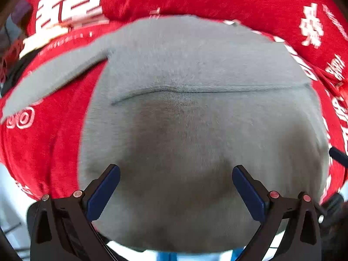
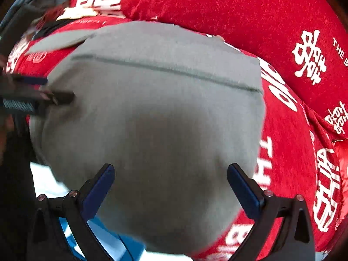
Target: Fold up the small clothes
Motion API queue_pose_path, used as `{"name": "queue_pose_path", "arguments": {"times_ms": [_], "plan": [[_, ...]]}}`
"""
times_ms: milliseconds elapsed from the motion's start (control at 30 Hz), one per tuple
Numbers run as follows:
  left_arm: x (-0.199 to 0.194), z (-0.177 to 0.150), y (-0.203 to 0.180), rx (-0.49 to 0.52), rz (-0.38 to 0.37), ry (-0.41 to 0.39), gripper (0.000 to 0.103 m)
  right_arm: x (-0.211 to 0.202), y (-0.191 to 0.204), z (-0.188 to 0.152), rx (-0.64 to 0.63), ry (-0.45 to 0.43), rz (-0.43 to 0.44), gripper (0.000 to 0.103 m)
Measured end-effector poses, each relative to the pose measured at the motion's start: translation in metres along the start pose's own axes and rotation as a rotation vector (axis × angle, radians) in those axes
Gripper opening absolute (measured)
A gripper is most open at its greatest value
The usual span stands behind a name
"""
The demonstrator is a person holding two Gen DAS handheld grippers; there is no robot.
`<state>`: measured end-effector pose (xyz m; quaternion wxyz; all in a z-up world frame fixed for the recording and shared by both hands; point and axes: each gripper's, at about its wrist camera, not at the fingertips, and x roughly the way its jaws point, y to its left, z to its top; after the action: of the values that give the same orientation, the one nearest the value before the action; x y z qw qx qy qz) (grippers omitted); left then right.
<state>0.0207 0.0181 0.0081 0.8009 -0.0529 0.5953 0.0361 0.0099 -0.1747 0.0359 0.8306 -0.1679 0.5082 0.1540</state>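
A small grey knit garment (image 1: pixel 195 119) lies folded on a red cloth with white lettering (image 1: pixel 54 148). One grey sleeve (image 1: pixel 54 76) sticks out to the left. A folded hem edge runs across the garment. My left gripper (image 1: pixel 176 174) is open just above the garment's near part, with nothing between its blue pads. The garment also shows in the right wrist view (image 2: pixel 152 119). My right gripper (image 2: pixel 170 171) is open over its near right part, empty. The left gripper's fingers (image 2: pixel 54 96) show at the garment's left edge in the right wrist view.
A red cushion with white characters (image 2: pixel 250 21) lies behind the garment. The red cloth (image 2: pixel 293 152) spreads to the right. Dark and mixed clothes (image 2: pixel 32 4) are piled at the far left. A light blue and white surface (image 2: pixel 104 239) shows at the near edge.
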Motion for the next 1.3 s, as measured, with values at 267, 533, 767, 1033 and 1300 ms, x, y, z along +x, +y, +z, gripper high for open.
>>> {"name": "queue_pose_path", "arguments": {"times_ms": [267, 533, 767, 1033, 1300], "plan": [[0.003, -0.014, 0.004, 0.028, 0.002, -0.049, 0.103, 0.026, 0.021, -0.008, 0.123, 0.011, 0.009, 0.103], [-0.005, -0.034, 0.030, -0.003, 0.019, 0.006, 0.103, 0.011, 0.026, -0.034, 0.087, -0.048, -0.017, 0.103], [-0.021, 0.014, -0.001, 0.057, -0.001, -0.114, 0.103, 0.003, 0.010, 0.010, 0.199, -0.011, 0.023, 0.103], [0.017, 0.051, -0.013, 0.015, 0.028, -0.045, 0.103, 0.058, -0.010, 0.075, 0.261, 0.136, -0.003, 0.103], [-0.003, -0.012, 0.011, 0.031, -0.006, -0.057, 0.103, 0.030, 0.006, 0.018, 0.176, 0.036, -0.002, 0.103]]}}
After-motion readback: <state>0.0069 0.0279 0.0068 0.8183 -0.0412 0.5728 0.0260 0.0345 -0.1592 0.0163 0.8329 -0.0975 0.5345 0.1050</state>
